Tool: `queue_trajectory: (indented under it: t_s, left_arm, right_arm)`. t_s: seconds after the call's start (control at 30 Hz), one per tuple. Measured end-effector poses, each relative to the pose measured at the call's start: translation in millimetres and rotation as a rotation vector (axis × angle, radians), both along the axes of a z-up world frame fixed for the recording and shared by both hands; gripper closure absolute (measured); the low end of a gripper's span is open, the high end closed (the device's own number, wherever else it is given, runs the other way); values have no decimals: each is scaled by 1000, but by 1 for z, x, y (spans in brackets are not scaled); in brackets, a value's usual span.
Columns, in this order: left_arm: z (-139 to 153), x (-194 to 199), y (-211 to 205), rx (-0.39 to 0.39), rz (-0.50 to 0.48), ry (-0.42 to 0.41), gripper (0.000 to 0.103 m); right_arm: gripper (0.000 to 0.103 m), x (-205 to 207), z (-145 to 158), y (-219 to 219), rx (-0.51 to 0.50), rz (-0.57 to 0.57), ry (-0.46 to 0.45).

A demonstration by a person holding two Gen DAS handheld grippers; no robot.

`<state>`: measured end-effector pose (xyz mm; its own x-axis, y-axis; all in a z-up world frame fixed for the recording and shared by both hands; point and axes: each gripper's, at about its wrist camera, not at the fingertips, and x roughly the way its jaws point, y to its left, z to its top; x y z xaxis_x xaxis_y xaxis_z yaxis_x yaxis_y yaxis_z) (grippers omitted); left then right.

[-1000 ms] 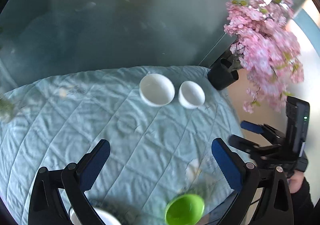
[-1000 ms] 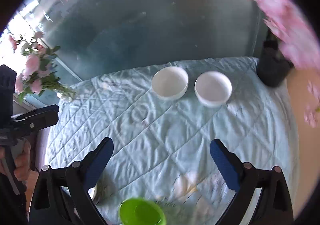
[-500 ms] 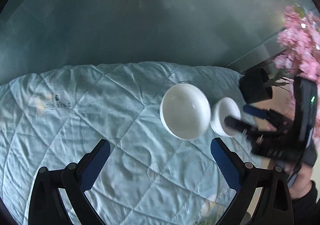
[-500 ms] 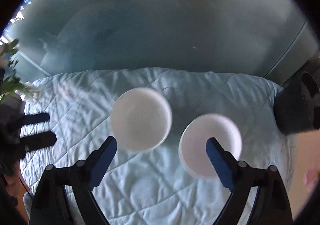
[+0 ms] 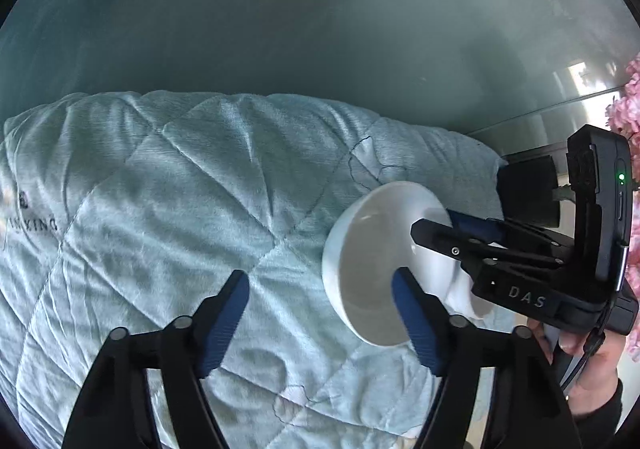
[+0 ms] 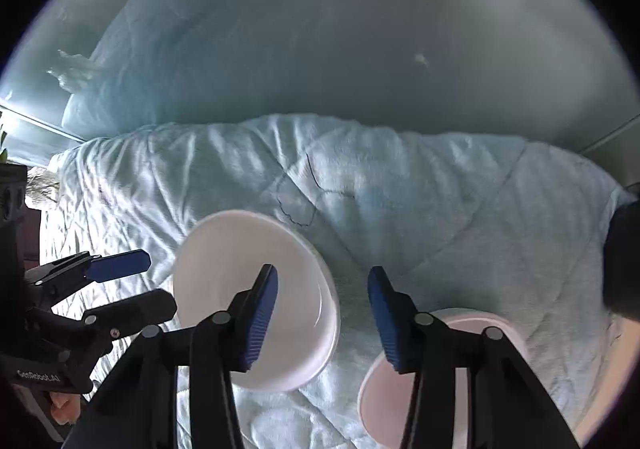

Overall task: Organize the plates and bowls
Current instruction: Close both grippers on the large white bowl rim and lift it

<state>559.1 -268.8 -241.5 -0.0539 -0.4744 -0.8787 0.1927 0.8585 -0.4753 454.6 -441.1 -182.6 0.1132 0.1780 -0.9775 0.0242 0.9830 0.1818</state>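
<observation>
The larger bowl [image 5: 360, 277] stands on the quilted cloth [image 5: 160, 209], and the smaller bowl [image 6: 380, 401] lies just beside it, on the side of the right gripper [image 6: 322, 273]. The left gripper [image 5: 320, 277] is set astride the larger bowl's wall, one finger over the inside and one outside over the cloth. Its jaws are closing, but a wide gap is left and nothing is gripped yet. The right gripper is set astride the opposite wall, its outer finger between the two bowls. Its jaws are also closing, and the pads are not seen to press.

The step is judged to be a two-sided rim pinch on the larger bowl. Both walls should be seated deep between the pads before closing is finished. The outer right finger should be kept off the smaller bowl, and any lift should be kept level.
</observation>
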Motion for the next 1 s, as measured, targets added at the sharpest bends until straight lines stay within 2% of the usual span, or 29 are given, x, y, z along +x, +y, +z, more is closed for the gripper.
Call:
queue_trajectory:
  t_s: [0.1, 0.17, 0.23, 0.3, 0.4, 0.5, 0.57, 0.67, 0.8, 0.9, 1.0]
  left_arm:
    - [-10, 1, -5, 11, 4, 12, 49]
    - [-14, 1, -9, 9, -3, 14, 56]
    - [-18, 1, -13, 24, -16, 6, 69]
    - [-23, 0, -17, 12, -22, 13, 74]
    - [-26, 0, -20, 0, -18, 13, 77]
    - [-26, 0, -27, -17, -36, 10, 86]
    - [-25, -2, -34, -24, -44, 7, 96]
    - [-20, -7, -47, 41, -73, -31, 99]
    - [-15, -12, -52, 85, -71, -43, 102]
    - [8, -23, -54, 103, -61, -104, 102]
    - [30, -35, -51, 114, -68, -118, 103]
  right_arm:
    - [75, -1, -8, -2, 1, -16, 11]
    - [87, -2, -11, -4, 0, -32, 16]
    - [94, -3, -13, -7, 2, -40, 19]
    - [95, -3, -15, -6, 8, -40, 25]
    - [95, -2, -16, -2, -13, -36, 22]
    - [95, -3, -17, 0, -31, -44, 17]
    - [95, -3, -17, 5, -43, -45, 13]
    - [95, -2, -16, 9, -54, -53, 12]
    - [96, -5, -8, 18, -55, -52, -1]
    - [97, -11, 3, 27, -48, -49, -19]
    - [97, -24, 26, 32, -36, -59, -48]
